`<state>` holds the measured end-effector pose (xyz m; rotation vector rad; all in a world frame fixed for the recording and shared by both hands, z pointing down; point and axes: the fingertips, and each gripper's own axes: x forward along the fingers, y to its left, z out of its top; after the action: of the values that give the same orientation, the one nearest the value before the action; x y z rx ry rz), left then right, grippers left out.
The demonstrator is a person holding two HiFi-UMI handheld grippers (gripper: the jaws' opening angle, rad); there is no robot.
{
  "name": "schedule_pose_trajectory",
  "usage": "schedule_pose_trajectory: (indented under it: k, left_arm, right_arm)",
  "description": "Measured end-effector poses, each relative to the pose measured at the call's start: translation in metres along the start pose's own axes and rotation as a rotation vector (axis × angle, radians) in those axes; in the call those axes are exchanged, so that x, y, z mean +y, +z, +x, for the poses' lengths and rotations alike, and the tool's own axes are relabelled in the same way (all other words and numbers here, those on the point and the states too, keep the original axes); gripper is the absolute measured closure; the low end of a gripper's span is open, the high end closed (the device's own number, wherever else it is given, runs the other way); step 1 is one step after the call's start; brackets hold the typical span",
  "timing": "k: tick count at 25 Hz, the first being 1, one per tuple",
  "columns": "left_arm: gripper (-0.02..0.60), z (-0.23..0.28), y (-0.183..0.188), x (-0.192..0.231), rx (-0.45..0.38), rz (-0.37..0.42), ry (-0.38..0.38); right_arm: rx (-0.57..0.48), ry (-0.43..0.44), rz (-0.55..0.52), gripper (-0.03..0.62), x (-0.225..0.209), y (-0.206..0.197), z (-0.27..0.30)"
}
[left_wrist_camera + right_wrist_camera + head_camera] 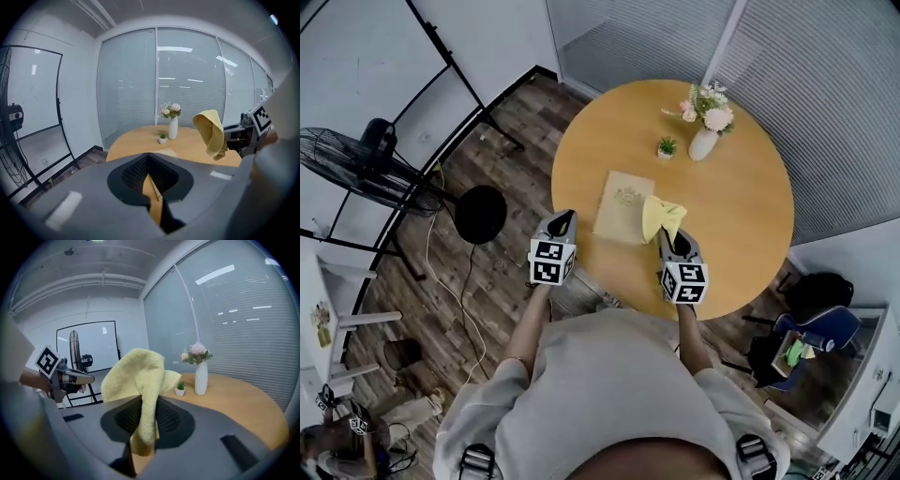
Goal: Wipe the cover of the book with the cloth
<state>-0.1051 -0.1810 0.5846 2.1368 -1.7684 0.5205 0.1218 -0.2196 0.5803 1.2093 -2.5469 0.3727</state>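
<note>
While we hold a gripper in each hand near the edge of the round tabletop (pixel 741 225), the book (pixel 623 208) lies flat on the wood with its tan cover facing up. Our right gripper (pixel 669 234) is just to the right of the book, and its jaws are pinching the yellow cloth (pixel 661 217). The cloth sticks up out of the jaws in a soft bunch. From above, it covers a bit of the book's right edge, but we cannot tell if it touches the cover. Our left gripper (pixel 565 221) is to the left of the book, past the rim of the tabletop and over the wooden floor (pixel 502 141). Its jaws are pressed together with nothing between them. Behind the book, farther from us, stand a little green plant (pixel 667 147) in a white pot and a white vase (pixel 703 143) of pink flowers. Well to the left of the book, a black fan (pixel 356 164) stands on the floor.
</note>
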Motion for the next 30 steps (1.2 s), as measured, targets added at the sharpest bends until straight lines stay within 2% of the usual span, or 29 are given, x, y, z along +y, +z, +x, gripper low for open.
schedule_pose_trajectory:
  k: [15,30]
  left_arm:
    - [0.572,0.025,0.002,0.023,0.029,-0.026,0.016]
    - [0.572,0.058,-0.003,0.058,0.044,-0.046,-0.080]
  right_arm:
    - [0.035,0.043,0.007,0.516,0.004,0.008,0.047]
    - [0.093,0.000,-0.004,0.516,0.029,0.016,0.090]
